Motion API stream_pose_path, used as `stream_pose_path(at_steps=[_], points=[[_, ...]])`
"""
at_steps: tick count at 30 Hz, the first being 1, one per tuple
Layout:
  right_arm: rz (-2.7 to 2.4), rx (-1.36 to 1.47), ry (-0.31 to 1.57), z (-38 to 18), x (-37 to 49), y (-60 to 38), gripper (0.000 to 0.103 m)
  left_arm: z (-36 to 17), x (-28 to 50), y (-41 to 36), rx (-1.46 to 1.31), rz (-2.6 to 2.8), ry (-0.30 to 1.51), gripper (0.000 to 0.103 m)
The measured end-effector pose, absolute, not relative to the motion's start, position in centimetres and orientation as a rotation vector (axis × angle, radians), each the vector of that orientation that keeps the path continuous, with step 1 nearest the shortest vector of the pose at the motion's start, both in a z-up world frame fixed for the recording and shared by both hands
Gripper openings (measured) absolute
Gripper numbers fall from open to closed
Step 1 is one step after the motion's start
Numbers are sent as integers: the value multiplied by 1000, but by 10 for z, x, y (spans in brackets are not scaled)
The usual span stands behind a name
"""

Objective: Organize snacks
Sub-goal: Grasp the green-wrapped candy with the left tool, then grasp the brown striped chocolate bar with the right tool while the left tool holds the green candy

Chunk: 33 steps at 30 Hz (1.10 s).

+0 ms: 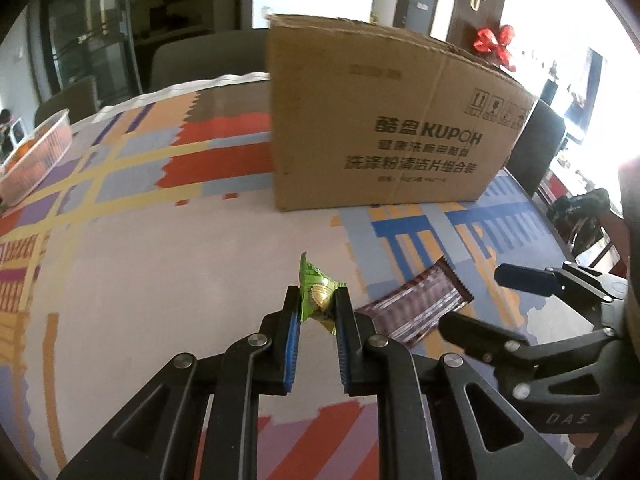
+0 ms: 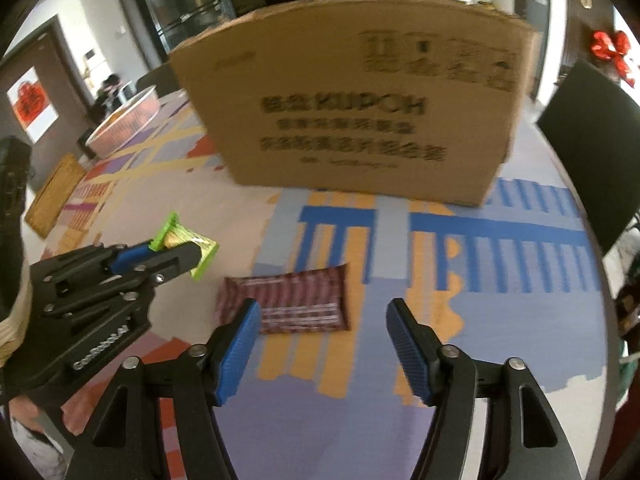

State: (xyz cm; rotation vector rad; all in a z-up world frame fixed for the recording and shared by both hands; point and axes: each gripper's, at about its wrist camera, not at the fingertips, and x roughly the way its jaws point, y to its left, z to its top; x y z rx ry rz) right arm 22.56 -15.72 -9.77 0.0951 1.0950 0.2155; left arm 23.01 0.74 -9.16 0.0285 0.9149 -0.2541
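Left gripper clamped on green candy, frame centre. Right gripper jaws apart above brown wrapper; cardboard box behind.

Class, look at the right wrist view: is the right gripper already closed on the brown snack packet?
No: the right gripper stands open, and the brown snack packet lies flat on the tablecloth, ungripped.
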Motion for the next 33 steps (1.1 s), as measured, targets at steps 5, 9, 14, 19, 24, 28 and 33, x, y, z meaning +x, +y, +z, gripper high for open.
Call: stream_pose_path(at_steps=[5, 9, 14, 19, 24, 28, 33], points=[[260, 23, 1094, -101, 226, -136, 89, -92, 219, 24, -8, -228, 921, 18], [283, -17, 1126, -109, 235, -118, 89, -97, 214, 34, -38, -206, 930, 18], [289, -117, 1143, -119, 240, -97, 89, -104, 211, 44, -64, -189, 946, 18], [256, -157, 1140, -125, 243, -92, 89, -107, 209, 44, -65, -189, 951, 18], [244, -149, 1128, -127, 244, -95, 87, -108, 209, 40, -65, -203, 954, 18], [251, -170, 1105, -123, 240, -96, 69, -107, 209, 36, -65, -212, 950, 18], [279, -182, 1092, -117, 238, -94, 38, -103, 208, 35, -73, -216, 946, 18]])
